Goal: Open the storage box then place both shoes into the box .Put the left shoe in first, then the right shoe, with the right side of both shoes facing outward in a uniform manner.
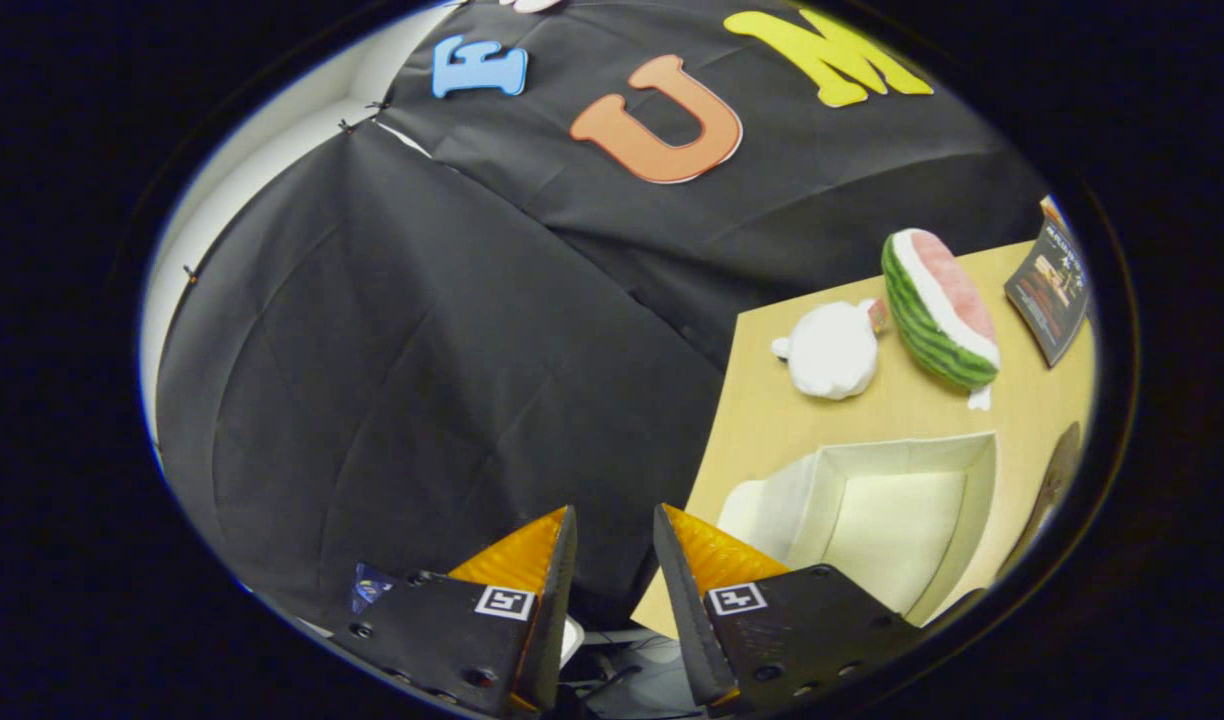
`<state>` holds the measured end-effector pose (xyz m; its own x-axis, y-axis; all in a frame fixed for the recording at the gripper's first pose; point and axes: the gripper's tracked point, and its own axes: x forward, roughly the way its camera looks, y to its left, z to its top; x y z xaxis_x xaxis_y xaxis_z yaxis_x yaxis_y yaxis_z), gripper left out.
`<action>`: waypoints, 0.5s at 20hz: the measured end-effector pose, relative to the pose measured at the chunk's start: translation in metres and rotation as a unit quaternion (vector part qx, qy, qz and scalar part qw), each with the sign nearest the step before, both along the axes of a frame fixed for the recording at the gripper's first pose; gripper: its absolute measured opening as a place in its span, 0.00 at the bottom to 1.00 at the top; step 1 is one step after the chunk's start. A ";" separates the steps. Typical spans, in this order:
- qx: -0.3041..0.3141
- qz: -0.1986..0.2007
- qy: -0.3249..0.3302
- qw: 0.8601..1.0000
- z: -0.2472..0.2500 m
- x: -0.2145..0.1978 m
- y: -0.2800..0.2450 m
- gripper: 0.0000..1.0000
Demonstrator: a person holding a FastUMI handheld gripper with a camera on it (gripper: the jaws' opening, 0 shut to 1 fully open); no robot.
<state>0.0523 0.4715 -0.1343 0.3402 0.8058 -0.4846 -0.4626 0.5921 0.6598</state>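
Note:
A white storage box (pixel 902 520) lies open on the wooden table (pixel 772 420), and what I see of its inside is bare. A rounded white shape (pixel 762 510) sits against the box's near-left side; whether it is a flap or a shoe cannot be told. My gripper (pixel 615 510) is off the table's left edge and points at the black cloth wall, with the box ahead and to the right of the right finger. The fingers stand a little apart with nothing between them.
Beyond the box lie a white plush toy (pixel 832 350) and a watermelon-slice plush (pixel 940 310). A dark booklet (pixel 1052 290) rests at the far right of the table. A dark brown object (pixel 1057 480) shows past the box's right side. The cloth wall hangs close on the left.

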 end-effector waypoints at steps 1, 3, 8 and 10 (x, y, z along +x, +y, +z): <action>-0.006 -0.005 -0.003 1.000 -0.004 0.003 -0.015 0.53; -0.022 -0.020 -0.011 1.000 -0.010 0.013 -0.053 0.57; -0.077 -0.077 -0.011 0.994 -0.049 0.045 -0.167 0.57; -0.110 -0.096 -0.012 0.989 -0.070 0.059 -0.219 0.57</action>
<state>0.1109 0.2522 -0.2045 0.4905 0.6003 -0.6316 -0.3412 0.7993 0.4947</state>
